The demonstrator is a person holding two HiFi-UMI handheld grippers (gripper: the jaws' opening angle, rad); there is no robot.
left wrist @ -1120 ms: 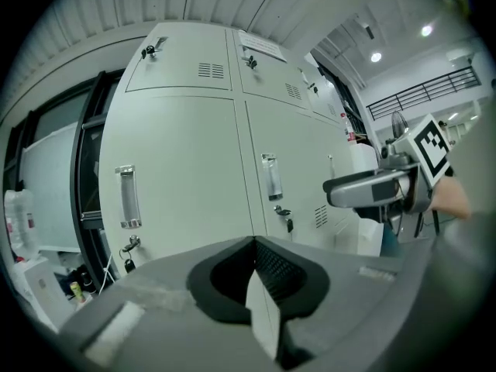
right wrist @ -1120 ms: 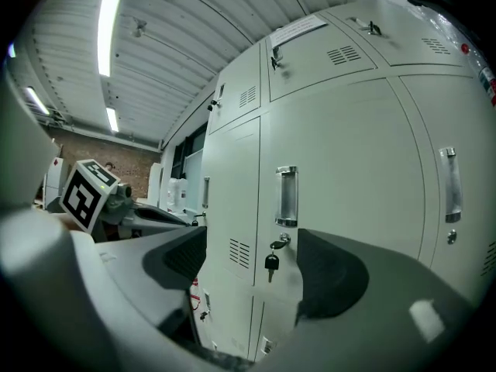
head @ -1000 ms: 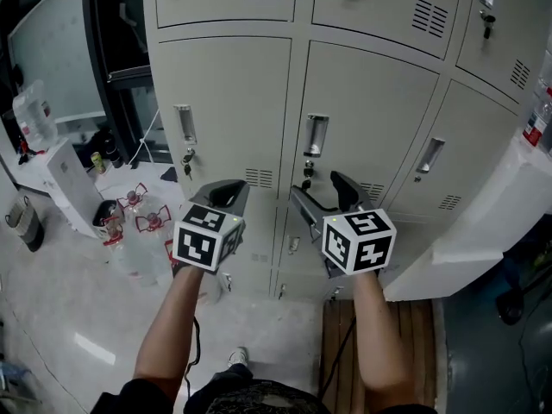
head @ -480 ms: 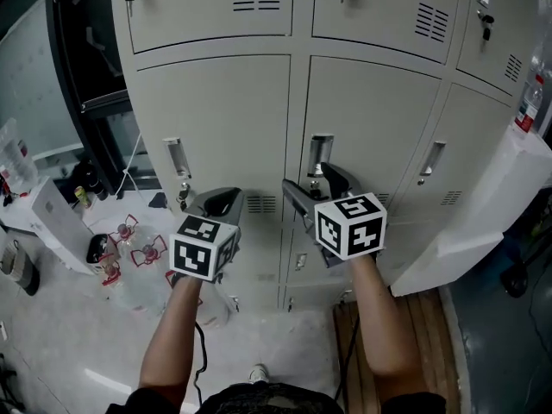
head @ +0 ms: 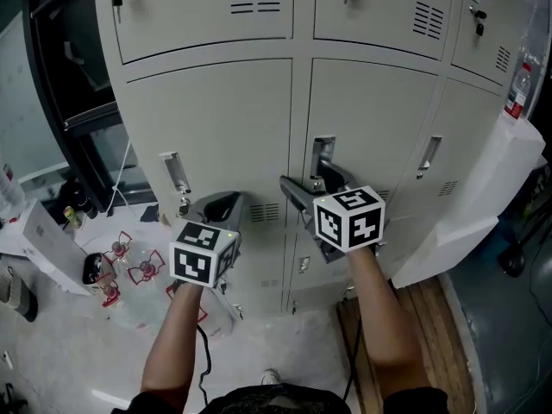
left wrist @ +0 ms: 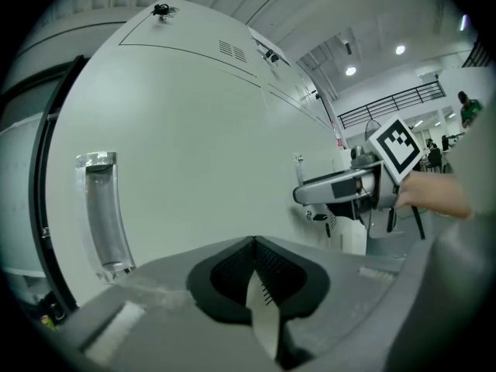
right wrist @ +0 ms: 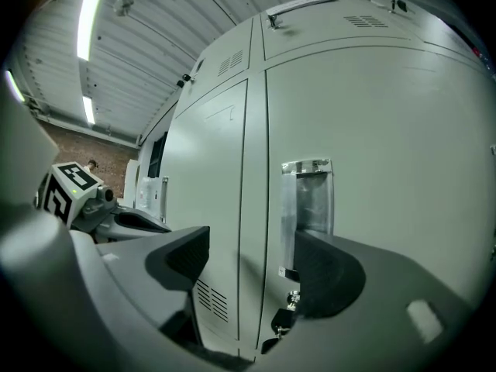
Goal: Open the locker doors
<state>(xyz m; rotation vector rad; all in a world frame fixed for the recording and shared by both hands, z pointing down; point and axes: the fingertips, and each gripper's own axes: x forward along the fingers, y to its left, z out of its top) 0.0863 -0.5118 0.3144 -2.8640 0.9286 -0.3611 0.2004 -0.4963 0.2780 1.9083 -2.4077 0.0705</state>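
Pale grey lockers fill the head view. The middle door (head: pixel 371 119) has a recessed metal handle (head: pixel 323 157) with a key (right wrist: pixel 290 309) under it. My right gripper (head: pixel 310 184) is open just in front of that handle. Its jaws have just been closing a little, and nothing is pressed between them. In the right gripper view the handle (right wrist: pixel 308 202) stands beyond the right finger (right wrist: pixel 329 273) of the right gripper (right wrist: pixel 256 266). The left gripper (head: pixel 220 203) is shut and empty, right of the left door's handle (head: pixel 175 172). The left gripper view shows this handle (left wrist: pixel 105 215) left of the left gripper (left wrist: pixel 254 242).
Water jugs with red handles (head: pixel 129 266) and a white box (head: pixel 43 240) stand on the floor at the left. A large white cabinet (head: pixel 483 205) leans at the right. Wooden boards (head: pixel 397 335) lie under the right arm. Upper lockers (head: pixel 259 7) have keys in them.
Both grippers have moved in towards the lockers. The right gripper's jaws now sit nearer the middle door's handle. All doors remain shut.
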